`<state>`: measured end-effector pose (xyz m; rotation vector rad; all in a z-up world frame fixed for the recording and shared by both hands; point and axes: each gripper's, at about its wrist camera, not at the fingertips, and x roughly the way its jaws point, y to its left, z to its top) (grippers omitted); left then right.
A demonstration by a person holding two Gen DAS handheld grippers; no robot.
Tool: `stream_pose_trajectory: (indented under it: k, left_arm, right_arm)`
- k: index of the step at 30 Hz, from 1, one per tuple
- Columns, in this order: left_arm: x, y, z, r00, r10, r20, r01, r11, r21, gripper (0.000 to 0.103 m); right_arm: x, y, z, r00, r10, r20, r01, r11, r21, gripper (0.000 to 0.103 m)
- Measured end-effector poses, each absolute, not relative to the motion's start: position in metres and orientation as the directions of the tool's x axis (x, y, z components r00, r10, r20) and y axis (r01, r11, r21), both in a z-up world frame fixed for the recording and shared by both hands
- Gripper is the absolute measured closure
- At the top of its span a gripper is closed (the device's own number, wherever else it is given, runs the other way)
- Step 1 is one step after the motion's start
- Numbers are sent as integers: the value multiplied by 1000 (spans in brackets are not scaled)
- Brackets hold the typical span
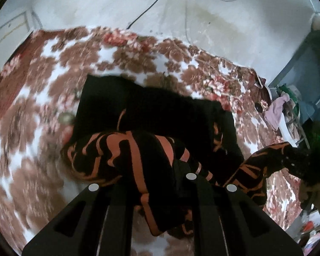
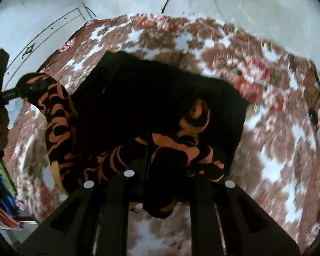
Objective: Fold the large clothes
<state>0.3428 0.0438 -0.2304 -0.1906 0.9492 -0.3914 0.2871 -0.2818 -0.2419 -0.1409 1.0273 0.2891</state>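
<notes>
Between the left tool's (image 1: 157, 183) fingers, pinched: an edge of the black-and-orange patterned garment (image 1: 138, 128), bulk hanging ahead and below it over the floral bedspread (image 1: 32, 106). Right tool (image 2: 160, 177) likewise clamped on another bunch of that garment, which stretches leftward from it to the left tool.

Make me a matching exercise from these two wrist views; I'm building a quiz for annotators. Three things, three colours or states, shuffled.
Things:
1. garment
2. bedspread
3. left gripper

Descriptions:
A. brown and white floral
B. shut on cloth
C. black with orange stripes

Pairs: 1-C, 2-A, 3-B
</notes>
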Motion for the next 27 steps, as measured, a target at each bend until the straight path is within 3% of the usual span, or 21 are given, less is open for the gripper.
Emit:
stream_pose_trajectory:
  k: [5,10,13,18,24,27]
  left_arm:
    - [414,39,-220,513,-413,-752,304,907,-291,93]
    - [500,50,-229,499,-431,-752,269,902,-339,93]
    - [550,52,-267,451,-405,-796,196,915,-354,93]
    - [618,70,-329,391,-349,-851,53,932,-358,93]
    - [655,76,-390,312,-280,-908,36,958,-283,90]
    - [656,82,-396,287,-329,-900,24,941,-337,86]
  right_arm:
    - [349,-304,-223,567,147,-810,-232,973,14,89]
    - [430,-320,-245,535,138,-833,-181,982,47,89]
    - [473,-324,-278,513,45,-857,-155,987,-40,89]
    - [532,-355,-332,425,34,-905,-49,999,14,88]
    - [561,-373,-390,344,19,-939,-127,992,-27,86]
    - [564,-383,-384,324,67,-944,-116,993,31,83]
